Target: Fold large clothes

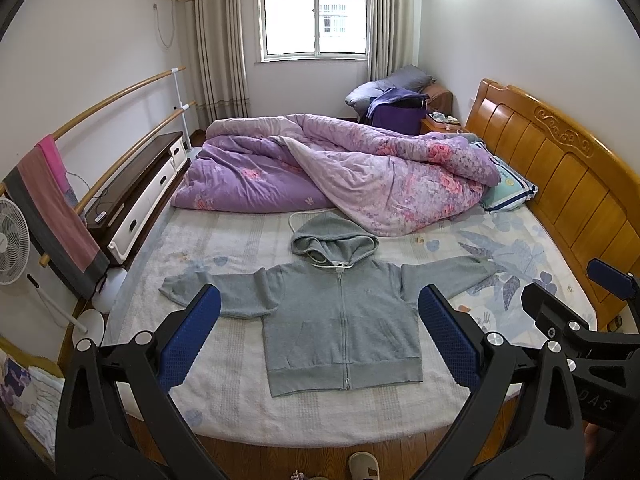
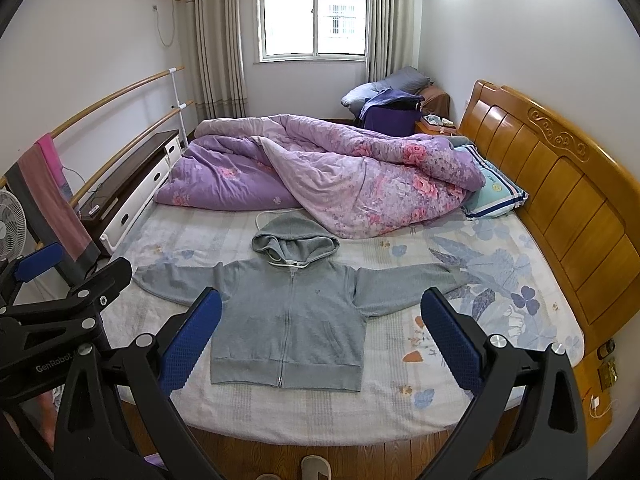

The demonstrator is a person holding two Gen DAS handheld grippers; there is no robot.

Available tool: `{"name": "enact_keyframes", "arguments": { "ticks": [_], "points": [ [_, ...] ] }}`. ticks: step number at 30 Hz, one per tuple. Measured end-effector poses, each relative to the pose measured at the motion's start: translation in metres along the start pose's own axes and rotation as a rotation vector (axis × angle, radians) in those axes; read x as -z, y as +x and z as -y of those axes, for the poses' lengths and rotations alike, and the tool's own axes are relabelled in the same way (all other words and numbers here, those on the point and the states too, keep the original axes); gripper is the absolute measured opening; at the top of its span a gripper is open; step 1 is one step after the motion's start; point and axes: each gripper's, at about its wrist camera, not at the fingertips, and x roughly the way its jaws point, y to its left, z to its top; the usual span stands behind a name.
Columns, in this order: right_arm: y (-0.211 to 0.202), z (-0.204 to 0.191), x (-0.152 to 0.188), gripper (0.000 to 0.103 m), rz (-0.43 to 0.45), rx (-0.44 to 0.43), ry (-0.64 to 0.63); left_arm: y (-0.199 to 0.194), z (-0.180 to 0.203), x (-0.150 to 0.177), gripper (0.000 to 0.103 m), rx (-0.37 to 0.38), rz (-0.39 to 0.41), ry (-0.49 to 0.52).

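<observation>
A wide bed with a pale floral sheet [image 1: 500, 264] is carrying a crumpled purple floral quilt [image 1: 340, 168] and, nearer, a grey zip-up hooded sweatshirt [image 1: 340, 312] lying flat, sleeves apparently spread. Left gripper [image 1: 320, 332] and right gripper [image 2: 322, 336] are hovering above it, fingers parted, holding nothing.

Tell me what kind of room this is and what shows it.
A home bedroom, most likely: a bed with a carved wooden headboard, a rumpled purple floral quilt, and a curtained window. A gray zip hoodie lies spread flat on the bed.
</observation>
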Motion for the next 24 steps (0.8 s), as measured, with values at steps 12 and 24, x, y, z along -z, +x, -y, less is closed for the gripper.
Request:
{"name": "enact_keyframes", "arguments": {
  "ticks": [12,24],
  "points": [
    [0.021,0.019,-0.010,0.096,-0.044,-0.033,-0.004,0.020,0.014,-0.006,0.098,-0.022,-0.046,-0.016],
    [0.045,0.046,-0.016,0.096,-0.096,-0.066,-0.039,0.046,0.039,-0.018,0.098,-0.038,-0.109,-0.048]
  ]
}}
